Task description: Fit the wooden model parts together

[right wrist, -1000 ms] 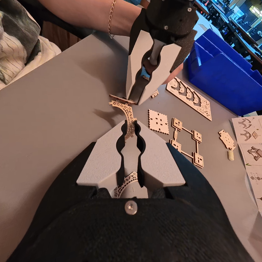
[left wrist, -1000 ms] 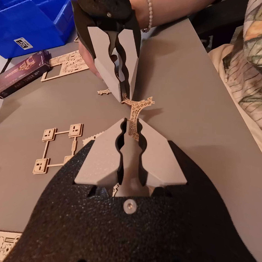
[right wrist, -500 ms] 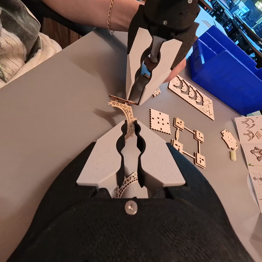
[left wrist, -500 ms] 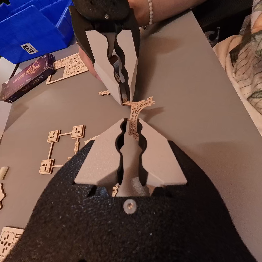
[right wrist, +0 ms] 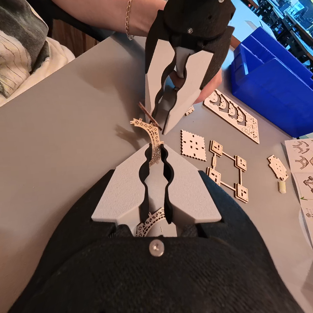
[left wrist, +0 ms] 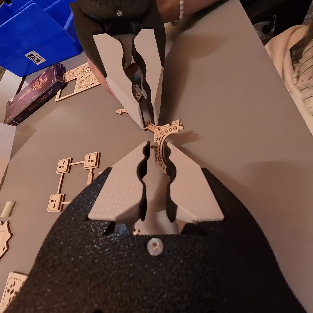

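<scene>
My left gripper (left wrist: 158, 144) is shut on a curved wooden lattice leg (left wrist: 159, 152), held above the grey table (left wrist: 228, 101). My right gripper (right wrist: 155, 144) is shut on a second lattice leg (right wrist: 153, 135), whose other end shows deep between its fingers. The two grippers face each other, tips close. The legs' top ends meet between them, roughly at right angles. In the right wrist view the left gripper (right wrist: 156, 126) stands steep, and its leg (right wrist: 149, 116) shows edge-on and dark. In the left wrist view the right gripper (left wrist: 149, 122) comes in from above.
A square wooden frame with four corner pads (right wrist: 215, 147) and a holed square plate (right wrist: 193, 145) lie beside the grippers. Cut-out sheets (right wrist: 233, 116) (left wrist: 81, 79), a purple box (left wrist: 33, 94), blue bins (right wrist: 274, 94), an instruction sheet (right wrist: 301, 155) and a person's clothing at the table edge surround them. Both grippers' tips are close together, under 4 cm apart.
The left gripper has tipped up steeper, and its leg has turned from nearly flat to a steep slant against the right gripper's leg. Both grippers keep their hold.
</scene>
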Tool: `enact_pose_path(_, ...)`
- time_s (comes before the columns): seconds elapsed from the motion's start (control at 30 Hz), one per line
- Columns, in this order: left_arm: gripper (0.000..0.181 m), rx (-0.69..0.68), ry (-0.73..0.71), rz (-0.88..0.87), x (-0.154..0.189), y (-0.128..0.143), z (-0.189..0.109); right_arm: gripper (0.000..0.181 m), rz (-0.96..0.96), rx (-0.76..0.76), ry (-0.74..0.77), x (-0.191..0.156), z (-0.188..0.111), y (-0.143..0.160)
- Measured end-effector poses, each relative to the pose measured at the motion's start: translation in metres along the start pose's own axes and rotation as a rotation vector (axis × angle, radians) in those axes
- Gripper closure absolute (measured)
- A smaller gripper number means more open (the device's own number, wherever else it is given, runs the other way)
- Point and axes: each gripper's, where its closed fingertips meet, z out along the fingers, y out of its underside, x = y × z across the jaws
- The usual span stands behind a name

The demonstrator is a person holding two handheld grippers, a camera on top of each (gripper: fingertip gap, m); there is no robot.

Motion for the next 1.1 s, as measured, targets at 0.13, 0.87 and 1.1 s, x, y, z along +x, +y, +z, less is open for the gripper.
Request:
enact_pose_path(0.13, 0.170, 0.001, -0.015, 0.020, -0.002, -0.001, 0.002, 0.173, 0.002, -0.005, 0.001, 0.000, 0.001, 0.001)
enact_pose_path(0.87, 0.171, -0.236, -0.284, 0.346, -0.033, 0.001, -0.013, 0.173, 0.118, 0.040, 0.095, 0.021, -0.007, -0.004)
enact_pose_path(1.1, 0.171, -0.255, -0.312, 0.404, -0.034, -0.002, -0.011, 0.174, 0.112, 0.059, 0.091, 0.021, -0.007, -0.007)
